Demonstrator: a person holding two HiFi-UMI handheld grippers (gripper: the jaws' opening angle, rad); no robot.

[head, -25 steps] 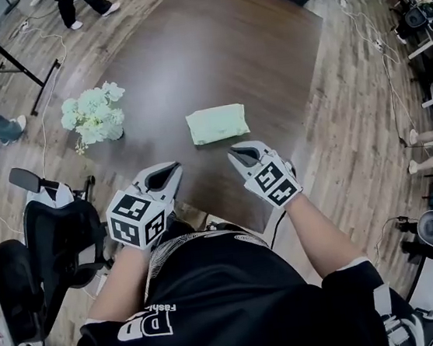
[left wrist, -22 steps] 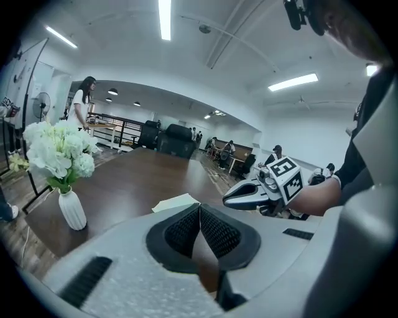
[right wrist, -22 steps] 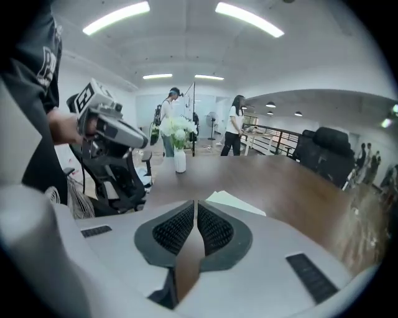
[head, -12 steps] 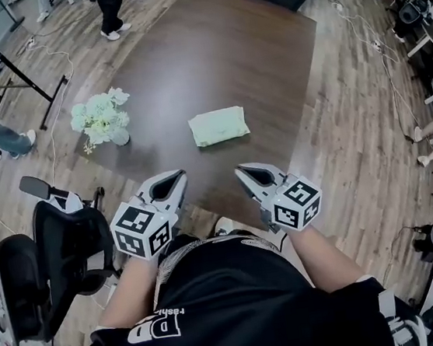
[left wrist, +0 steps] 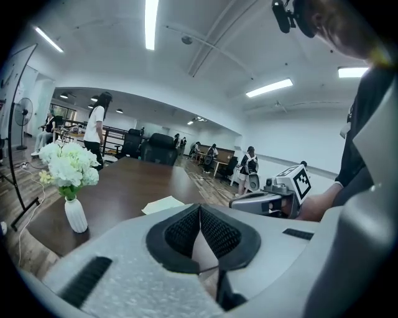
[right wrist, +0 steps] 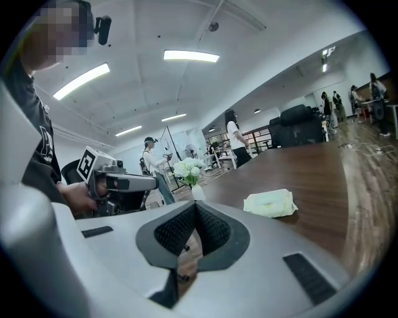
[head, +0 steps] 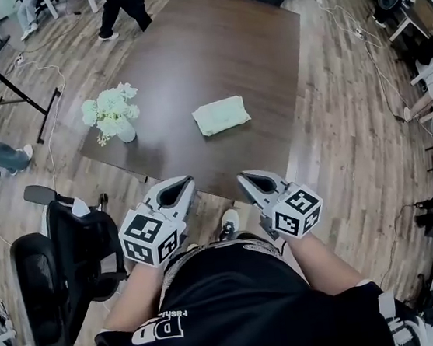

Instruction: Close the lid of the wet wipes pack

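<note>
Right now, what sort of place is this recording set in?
Most likely an open-plan office or meeting area: a long dark brown wooden table, a black swivel office chair on wood-plank flooring, and a white ceiling strip light overhead.

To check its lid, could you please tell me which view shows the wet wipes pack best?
The head view: the wet wipes pack shows whole, from above. The right gripper view shows it at a low angle; the left gripper view, only a sliver.
</note>
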